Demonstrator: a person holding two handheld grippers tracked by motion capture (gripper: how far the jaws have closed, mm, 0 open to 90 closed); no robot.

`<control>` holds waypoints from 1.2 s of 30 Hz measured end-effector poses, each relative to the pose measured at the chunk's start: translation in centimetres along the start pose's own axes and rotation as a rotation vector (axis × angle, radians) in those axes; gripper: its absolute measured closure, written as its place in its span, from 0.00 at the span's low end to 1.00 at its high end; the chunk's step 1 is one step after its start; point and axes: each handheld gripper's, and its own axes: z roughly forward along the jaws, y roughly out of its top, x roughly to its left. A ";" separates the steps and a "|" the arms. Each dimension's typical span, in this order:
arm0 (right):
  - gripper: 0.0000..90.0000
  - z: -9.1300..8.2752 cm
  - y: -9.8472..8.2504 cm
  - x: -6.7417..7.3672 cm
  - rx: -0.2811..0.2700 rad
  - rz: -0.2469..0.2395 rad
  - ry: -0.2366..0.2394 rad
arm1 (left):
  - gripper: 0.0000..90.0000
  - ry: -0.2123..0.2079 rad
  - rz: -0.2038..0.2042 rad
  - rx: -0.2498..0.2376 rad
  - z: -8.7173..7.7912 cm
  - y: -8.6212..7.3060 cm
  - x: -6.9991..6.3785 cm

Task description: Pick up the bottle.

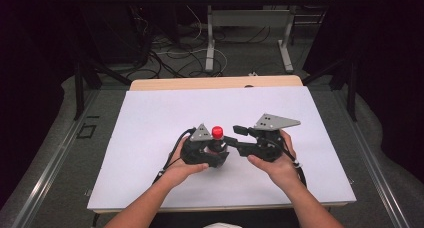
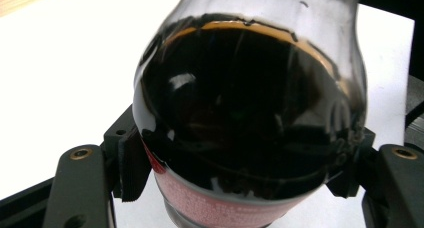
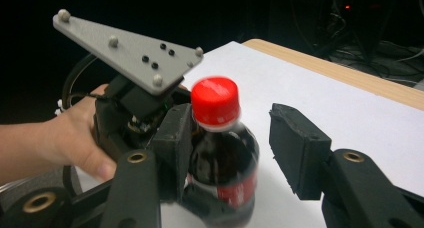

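Bottle (image 3: 220,153) clamped in left jaws

Lab: floor cables (image 1: 170,58), dark curtains (image 1: 380,48)

Red cap (image 3: 215,100), dark cola bottle (image 3: 222,173), seemingly red-labelled

White table sheet (image 1: 150,133) open left, right and far; only obstacle is the cola bottle (image 1: 217,138) mid-near, between both grippers.
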 end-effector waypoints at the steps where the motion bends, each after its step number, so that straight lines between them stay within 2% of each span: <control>1: 0.57 0.3 0.2 0.2 0.006 -0.005 -0.002 | 0.32 -0.003 -0.004 0.002 -0.1 0.0 -0.2; 4: 0.57 1.0 0.6 0.6 0.010 -0.011 0.003 | 0.32 -0.010 0.006 0.015 -0.2 0.1 -0.4; 8: 0.58 1.7 0.8 1.0 0.028 -0.037 -0.009 | 0.32 -0.005 0.003 -0.002 -0.2 0.1 -0.7; 11: 0.58 2.0 0.9 1.2 0.035 -0.030 -0.006 | 0.32 -0.003 0.008 0.009 -0.3 0.4 -1.0; 13: 0.60 2.1 0.9 1.3 0.033 -0.023 -0.014 | 0.32 -0.019 0.017 0.014 -0.4 0.5 -1.2; 15: 0.63 2.2 1.0 1.4 0.036 -0.030 -0.021 | 0.32 -0.012 0.018 -0.002 -0.3 0.6 -1.5; 18: 0.66 2.2 1.0 1.5 0.036 -0.025 -0.025 | 0.32 -0.025 0.015 0.011 -0.3 0.8 -1.6; 21: 0.67 2.1 1.1 1.6 0.046 -0.014 -0.034 | 0.33 -0.016 0.018 0.014 -0.3 0.8 -1.6; 23: 0.67 2.2 1.1 1.6 0.041 -0.020 -0.035 | 0.33 -0.005 0.016 0.000 -0.3 0.7 -1.7; 25: 0.68 2.1 1.2 1.7 0.047 -0.035 -0.031 | 0.33 -0.016 0.015 0.003 -0.4 0.7 -1.7; 28: 0.68 2.1 1.4 1.4 0.070 -0.051 -0.004 | 0.33 -0.033 0.027 0.017 -0.5 0.7 -1.6; 29: 0.68 2.1 1.5 1.3 0.082 -0.060 0.011 | 0.33 -0.025 0.025 0.005 -0.4 0.6 -1.7; 32: 0.68 2.1 1.8 0.9 0.105 -0.085 0.070 | 0.33 -0.047 0.027 0.014 -0.7 0.5 -1.7; 33: 0.68 2.1 1.8 0.7 0.103 -0.094 0.088 | 0.33 -0.059 0.038 0.025 -0.8 0.6 -1.6; 34: 0.68 2.1 1.9 0.6 0.107 -0.093 0.108 | 0.33 -0.060 0.046 0.016 -0.8 0.5 -1.6; 36: 0.68 2.0 2.1 0.4 0.128 -0.111 0.146 | 0.33 -0.078 0.042 0.026 -1.0 0.6 -1.7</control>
